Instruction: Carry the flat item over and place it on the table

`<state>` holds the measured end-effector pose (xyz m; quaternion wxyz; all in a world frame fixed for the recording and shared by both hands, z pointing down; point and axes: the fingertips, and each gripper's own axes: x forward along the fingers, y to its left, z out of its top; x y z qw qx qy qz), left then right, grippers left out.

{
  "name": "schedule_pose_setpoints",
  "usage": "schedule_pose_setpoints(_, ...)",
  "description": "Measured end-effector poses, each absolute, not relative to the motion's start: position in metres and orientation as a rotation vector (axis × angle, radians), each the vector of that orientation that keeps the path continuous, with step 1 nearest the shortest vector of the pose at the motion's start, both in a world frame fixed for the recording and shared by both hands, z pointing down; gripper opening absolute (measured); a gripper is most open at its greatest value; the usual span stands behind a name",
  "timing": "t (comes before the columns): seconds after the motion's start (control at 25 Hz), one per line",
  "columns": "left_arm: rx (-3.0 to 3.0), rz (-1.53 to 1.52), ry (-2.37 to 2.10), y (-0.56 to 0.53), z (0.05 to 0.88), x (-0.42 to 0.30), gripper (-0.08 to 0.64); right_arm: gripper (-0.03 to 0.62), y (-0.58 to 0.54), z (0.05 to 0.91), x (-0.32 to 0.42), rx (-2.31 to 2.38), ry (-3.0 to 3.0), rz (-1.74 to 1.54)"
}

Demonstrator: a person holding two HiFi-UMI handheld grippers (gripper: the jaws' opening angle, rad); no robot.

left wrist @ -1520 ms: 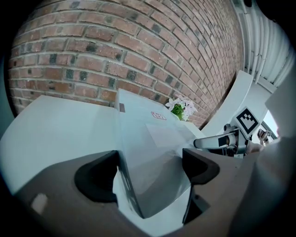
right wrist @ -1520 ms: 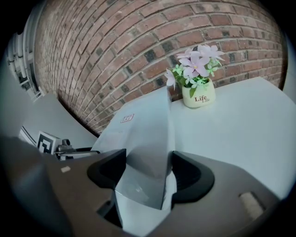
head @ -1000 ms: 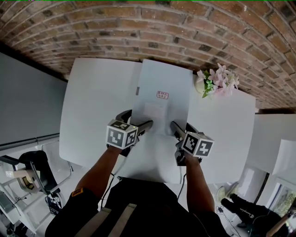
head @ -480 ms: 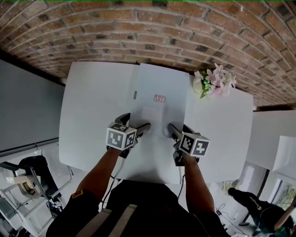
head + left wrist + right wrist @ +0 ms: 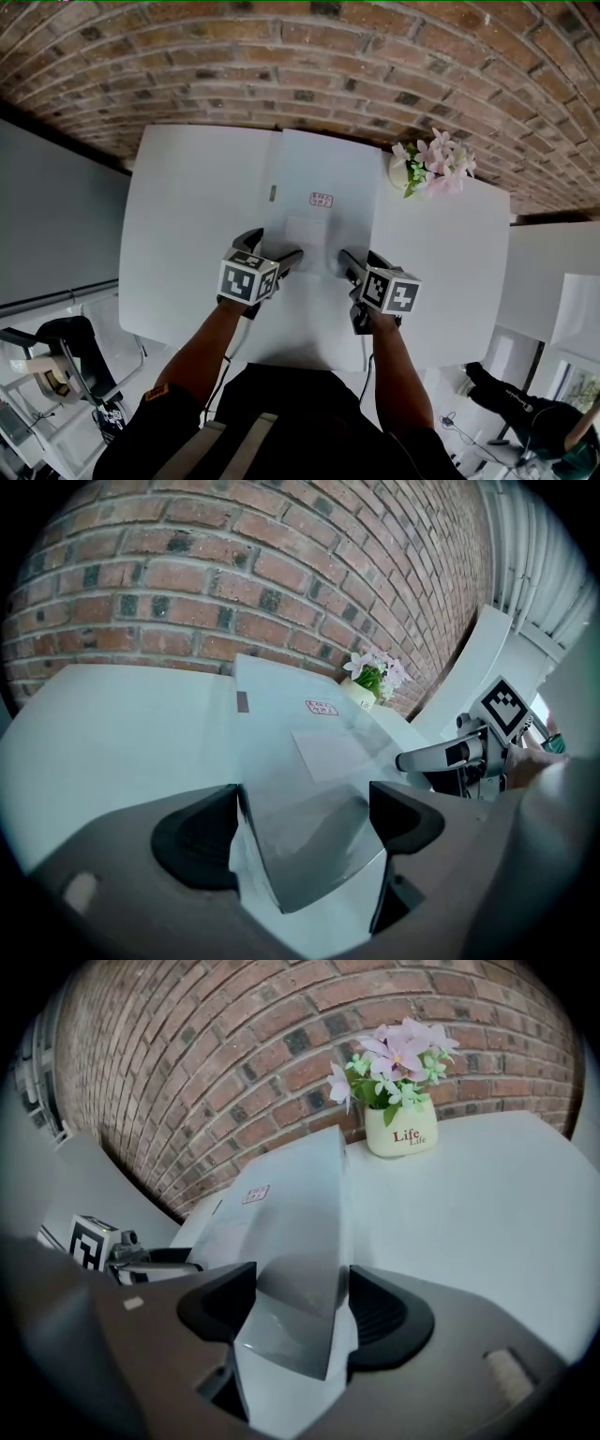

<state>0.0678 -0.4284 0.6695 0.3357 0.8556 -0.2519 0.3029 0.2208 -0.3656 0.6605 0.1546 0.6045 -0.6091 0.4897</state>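
The flat item [image 5: 319,178] is a long, pale, translucent sheet with a small red-printed label, stretched over the white table [image 5: 187,206] toward the brick wall. My left gripper [image 5: 275,246] holds its left edge and my right gripper [image 5: 358,258] holds its right edge, about midway along. In the left gripper view the flat item [image 5: 300,761] spans the gap between the jaws [image 5: 305,817], bent slightly. The right gripper view shows the flat item [image 5: 300,1213] rising as a ridge between the jaws [image 5: 300,1307]. Its near end reaches back past the table's front edge.
A small pot of pink flowers [image 5: 427,169] stands at the table's far right, by the brick wall [image 5: 309,66]. Another white surface [image 5: 553,281] lies to the right. Dark chair and clutter [image 5: 56,356] sit at the lower left.
Both grippers and the flat item have barely moved; they sit slightly farther over the table. A person's dark shape at the lower right has shifted.
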Motion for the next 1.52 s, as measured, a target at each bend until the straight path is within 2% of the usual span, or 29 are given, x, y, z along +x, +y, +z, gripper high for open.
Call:
schedule_pose_setpoints(0.16, 2.234, 0.756, -0.697, -0.427, 0.655, 0.061, 0.448, 0.289, -0.361, 0.649, 0.227, 1.768, -1.725, 1.331)
schedule_pose_setpoints(0.32, 2.245, 0.714, -0.738, -0.422, 0.636, 0.054, 0.443, 0.234, -0.354, 0.627, 0.235, 1.843, -1.695, 1.211)
schedule_pose_setpoints(0.6, 2.280, 0.624, -0.817, -0.385, 0.585, 0.049, 0.348, 0.102, -0.327, 0.581, 0.222, 1.878, -1.740, 1.063)
schedule_pose_setpoints(0.76, 2.318, 0.624, -0.847, -0.362, 0.562, 0.054, 0.323, 0.064, -0.312, 0.565, 0.213, 1.871, -1.783, 1.035)
schedule_pose_setpoints(0.92, 2.332, 0.651, -0.881, -0.336, 0.548, 0.056, 0.268, 0.025, -0.297, 0.551, 0.210, 1.890, -1.815, 1.001)
schedule_pose_setpoints(1.24, 2.324, 0.705, -0.984, -0.277, 0.533, 0.051, 0.003, 0.002, -0.252, 0.527, 0.199, 1.885, -1.898, 0.944)
schedule_pose_setpoints(1.52, 2.328, 0.687, -1.008, -0.217, 0.515, 0.053, 0.003, 0.002, -0.197, 0.514, 0.180, 1.859, -1.973, 0.924)
